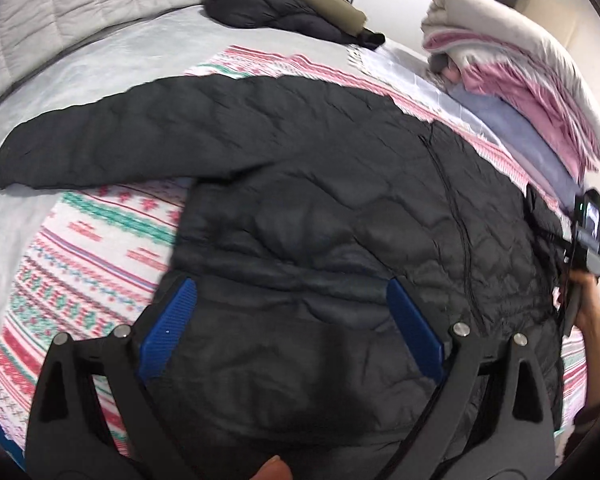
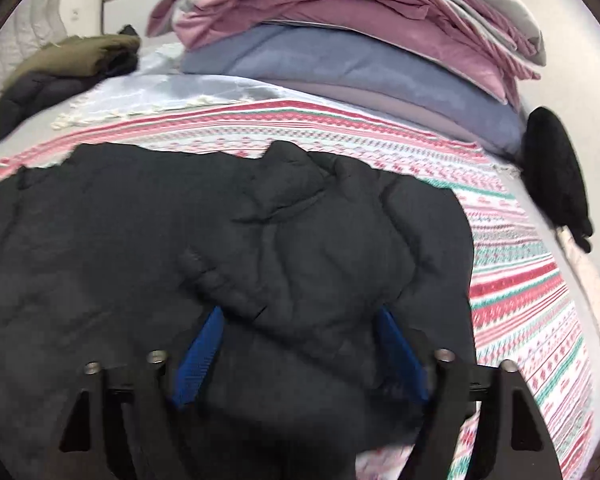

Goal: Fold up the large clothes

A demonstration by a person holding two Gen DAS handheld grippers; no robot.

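A large black quilted jacket lies spread on a patterned blanket on the bed, one sleeve stretched out to the left. My left gripper is open, its blue pads wide apart over the jacket's lower body. In the right wrist view the jacket has its other sleeve folded in over the body. My right gripper is open, blue pads on either side of that folded sleeve. The right gripper also shows at the right edge of the left wrist view, held by a hand.
A stack of folded bedding, pink, grey and blue, sits at the far side of the bed. A folded olive and black garment lies at the far corner. A black item lies at the bed's right edge.
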